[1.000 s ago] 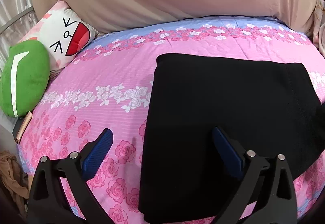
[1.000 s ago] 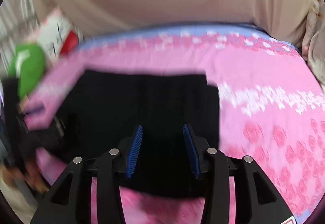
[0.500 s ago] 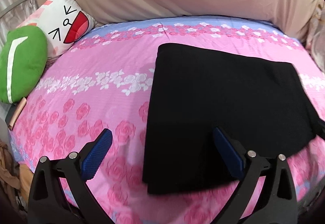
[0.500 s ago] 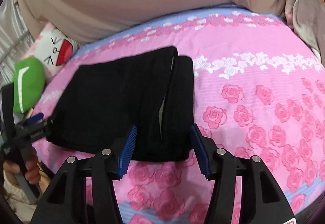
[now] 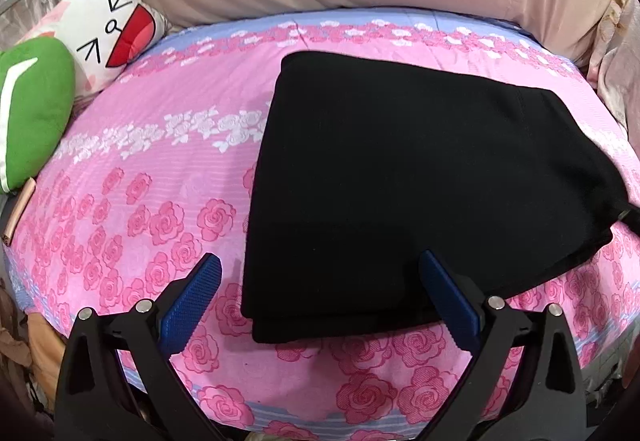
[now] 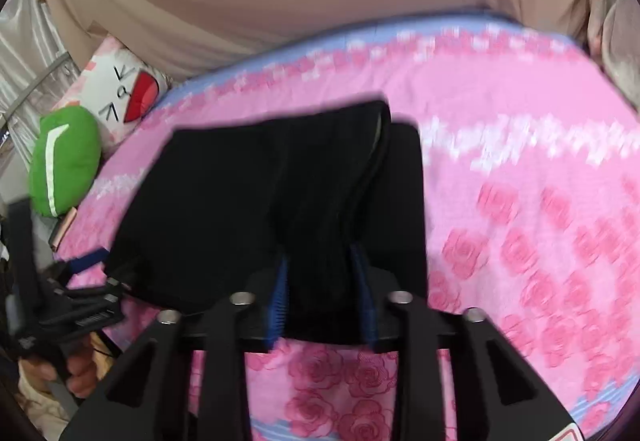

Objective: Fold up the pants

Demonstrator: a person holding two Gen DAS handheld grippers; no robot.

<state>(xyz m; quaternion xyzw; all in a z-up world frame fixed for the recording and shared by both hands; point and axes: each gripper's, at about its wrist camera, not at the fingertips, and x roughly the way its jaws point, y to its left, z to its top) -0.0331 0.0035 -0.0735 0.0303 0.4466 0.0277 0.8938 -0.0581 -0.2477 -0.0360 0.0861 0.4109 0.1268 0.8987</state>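
Two grippers: one on each end of the black pants (image 5: 420,177), which lie folded into a flat rectangle on the pink rose bedsheet (image 5: 132,177), towards the bed's near edge.
Right gripper (image 6: 322,281): its blue pads are pinched together on a bunched fold at the pants' right end, and that cloth rises up into the pinch — by the look of it, to carry this end over onto the rest.
Left gripper (image 5: 320,297): fingers spread wide, holding nothing, hovering over the near left corner of the pants with one finger above the cloth and the other above bare sheet — likely placed to pin or take that corner.
Pants, lie: left part flat and smooth, layered edges showing at the near corner; the right wrist view is blurred, so the layer count is unclear.
Pillows: a green cushion (image 5: 32,113) and a cartoon-face pillow (image 5: 112,29) sit at the bed's far left corner, well apart from the fold.
Stage: judged as a late fold, one more halving to go.
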